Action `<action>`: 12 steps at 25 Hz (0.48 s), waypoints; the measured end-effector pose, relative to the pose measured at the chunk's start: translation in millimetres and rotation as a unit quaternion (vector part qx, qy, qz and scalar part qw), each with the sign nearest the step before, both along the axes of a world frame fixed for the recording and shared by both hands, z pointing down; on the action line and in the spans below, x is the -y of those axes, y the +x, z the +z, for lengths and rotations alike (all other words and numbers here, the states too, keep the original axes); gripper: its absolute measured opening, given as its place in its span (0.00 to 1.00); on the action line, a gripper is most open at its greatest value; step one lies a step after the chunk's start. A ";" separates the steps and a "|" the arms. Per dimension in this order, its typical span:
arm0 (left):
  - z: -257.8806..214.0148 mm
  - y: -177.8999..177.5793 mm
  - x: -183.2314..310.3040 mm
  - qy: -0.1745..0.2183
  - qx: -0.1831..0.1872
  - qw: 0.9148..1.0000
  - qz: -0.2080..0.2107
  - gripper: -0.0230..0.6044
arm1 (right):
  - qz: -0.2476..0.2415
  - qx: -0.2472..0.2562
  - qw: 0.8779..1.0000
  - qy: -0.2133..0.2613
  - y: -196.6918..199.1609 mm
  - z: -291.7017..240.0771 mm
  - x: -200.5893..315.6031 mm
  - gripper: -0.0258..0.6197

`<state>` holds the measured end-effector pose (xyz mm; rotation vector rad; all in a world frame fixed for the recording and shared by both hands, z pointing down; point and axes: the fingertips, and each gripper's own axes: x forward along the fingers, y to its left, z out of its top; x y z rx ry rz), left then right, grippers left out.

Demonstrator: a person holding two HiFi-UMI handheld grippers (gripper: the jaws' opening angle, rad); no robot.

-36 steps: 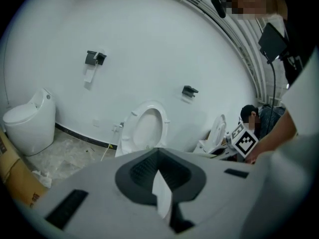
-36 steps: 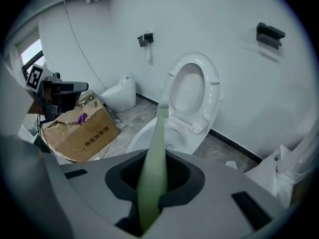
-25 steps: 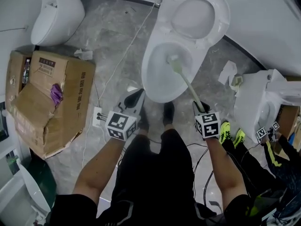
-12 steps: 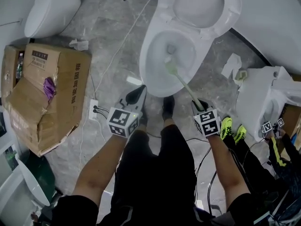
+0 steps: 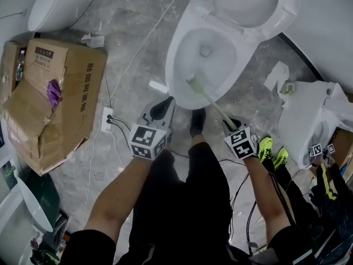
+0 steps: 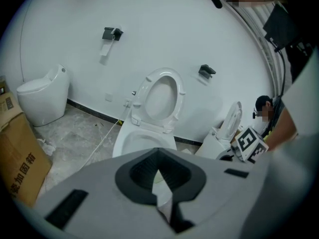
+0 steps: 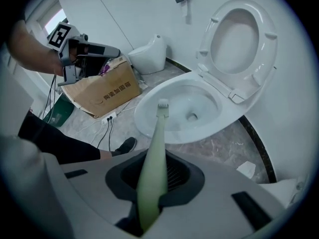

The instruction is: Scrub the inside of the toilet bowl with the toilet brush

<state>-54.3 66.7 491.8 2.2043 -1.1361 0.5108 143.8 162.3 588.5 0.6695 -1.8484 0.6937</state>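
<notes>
The white toilet (image 5: 182, 48) stands ahead with its seat and lid (image 5: 253, 4) up. A pale green toilet brush (image 5: 212, 99) slants from my right gripper (image 5: 233, 127) down into the bowl, its head (image 5: 191, 81) against the inner wall by the near rim. In the right gripper view the gripper (image 7: 153, 178) is shut on the brush handle (image 7: 154, 153) and the brush head (image 7: 163, 105) sits at the bowl's near edge. My left gripper (image 5: 160, 111) hovers left of the bowl's front, shut and holding nothing; from the left gripper (image 6: 160, 176) view the toilet (image 6: 142, 138) lies straight ahead.
A torn cardboard box (image 5: 52, 93) lies on the floor at left, with a power strip (image 5: 106, 118) and cables beside it. Another toilet (image 5: 58, 1) stands far left and one (image 5: 309, 117) at right, where a second person (image 5: 325, 181) works. Crumpled paper (image 5: 276, 76) lies right of the bowl.
The brush head has drawn back from the middle of the bowl toward its near rim, and the right gripper has pulled back with it. The left gripper has stayed shut beside the bowl.
</notes>
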 end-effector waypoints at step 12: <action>18.9 -8.7 -8.7 -0.029 0.004 0.999 -0.022 0.05 | -0.064 -0.011 0.997 -0.033 -12.1 25.6 -14.8 0.13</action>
